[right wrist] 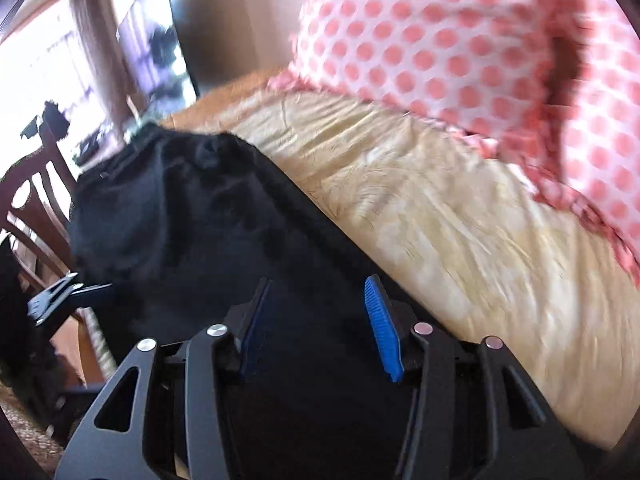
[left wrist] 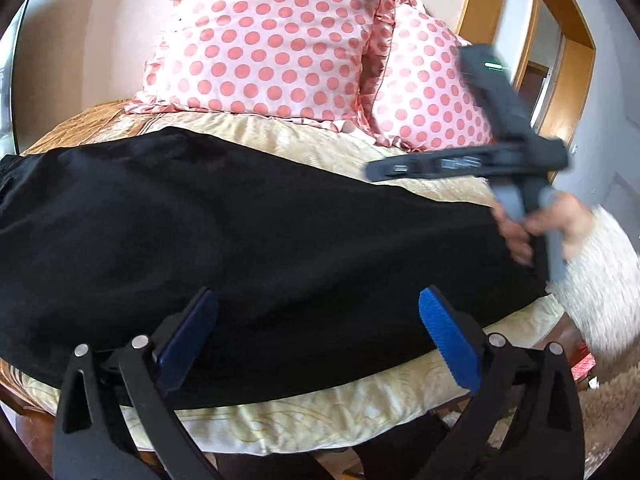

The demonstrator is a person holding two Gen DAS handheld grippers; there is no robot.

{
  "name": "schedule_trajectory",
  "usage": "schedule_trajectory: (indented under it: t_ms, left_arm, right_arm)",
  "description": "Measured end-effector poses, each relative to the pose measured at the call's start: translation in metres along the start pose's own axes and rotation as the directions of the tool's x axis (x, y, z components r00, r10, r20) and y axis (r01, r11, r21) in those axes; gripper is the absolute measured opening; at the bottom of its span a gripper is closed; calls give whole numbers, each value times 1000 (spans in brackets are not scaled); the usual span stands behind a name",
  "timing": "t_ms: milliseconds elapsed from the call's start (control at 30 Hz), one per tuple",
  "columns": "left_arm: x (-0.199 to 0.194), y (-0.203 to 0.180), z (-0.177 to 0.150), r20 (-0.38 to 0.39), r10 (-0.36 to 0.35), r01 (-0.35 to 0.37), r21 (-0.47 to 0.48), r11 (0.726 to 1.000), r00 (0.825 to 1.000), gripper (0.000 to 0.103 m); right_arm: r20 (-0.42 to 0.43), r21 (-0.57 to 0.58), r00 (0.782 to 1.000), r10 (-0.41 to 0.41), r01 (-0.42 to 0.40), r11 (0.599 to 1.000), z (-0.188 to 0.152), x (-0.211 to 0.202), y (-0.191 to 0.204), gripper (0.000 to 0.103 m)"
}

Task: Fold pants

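Black pants (left wrist: 208, 216), laid lengthwise across the cream quilted cover (left wrist: 304, 420) of our bed. Left gripper (left wrist: 320, 316): over the near edge of the pants, jaws spread wide, nothing between them. Right gripper (right wrist: 320, 312): above the cloth, blue pads parted, empty; our hand (left wrist: 536, 228) holds its handle. Behind: two pink polka-dot pillows (left wrist: 264, 40) against the wall.
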State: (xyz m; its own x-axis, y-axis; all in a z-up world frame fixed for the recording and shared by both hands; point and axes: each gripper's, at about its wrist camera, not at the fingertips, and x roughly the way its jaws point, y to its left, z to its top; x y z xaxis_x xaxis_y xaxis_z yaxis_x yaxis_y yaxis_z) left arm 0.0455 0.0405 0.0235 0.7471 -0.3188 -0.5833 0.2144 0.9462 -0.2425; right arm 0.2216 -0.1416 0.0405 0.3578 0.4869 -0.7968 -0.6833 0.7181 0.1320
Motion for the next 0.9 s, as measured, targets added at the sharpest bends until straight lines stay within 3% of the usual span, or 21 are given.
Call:
schedule_trajectory:
  t_ms: [233, 300, 333, 400, 500, 667, 733, 833, 900]
  left_arm:
    - [8, -1, -4, -16, 10, -10, 46, 999, 1000, 101]
    - [9, 0, -4, -16, 9, -8, 51, 999, 1000, 101]
    - [9, 0, -4, -16, 7, -7, 52, 999, 1000, 101]
    - [11, 1, -2, -12, 7, -7, 51, 999, 1000, 101]
    - [13, 4, 1, -10, 8, -8, 40, 999, 1000, 101]
    - [16, 0, -2, -5, 40, -39, 88, 995, 999, 101]
    - [17, -4, -4, -6, 56, -55, 115, 992, 998, 101]
    - [15, -5, -4, -10, 54, -53, 117, 992, 998, 101]
    - [11, -4, -4, -9, 27, -26, 98, 995, 1000, 101]
  right_arm:
    - [-87, -67, 996, 23, -29, 997, 3, 33, 4, 48]
    - [-85, -95, 996, 36, -44, 995, 0, 31, 7, 28]
    - [-75, -111, 997, 22, -31, 993, -2, 29, 9, 26]
    - [-59, -117, 998, -14, 7, 993, -2, 29, 12, 3]
    - [-7, -82, 998, -63, 63, 995, 6, 26, 5, 1]
    - [-20, -83, 996, -93, 91, 992, 7, 33, 1, 1]
    - [-15, -45, 991, -136, 135, 990, 7, 23, -4, 9]
    - [69, 39, 981, -182, 179, 983, -6, -12, -15, 36]
    - [116, 76, 969, -218, 210, 975, -25, -41, -23, 42]
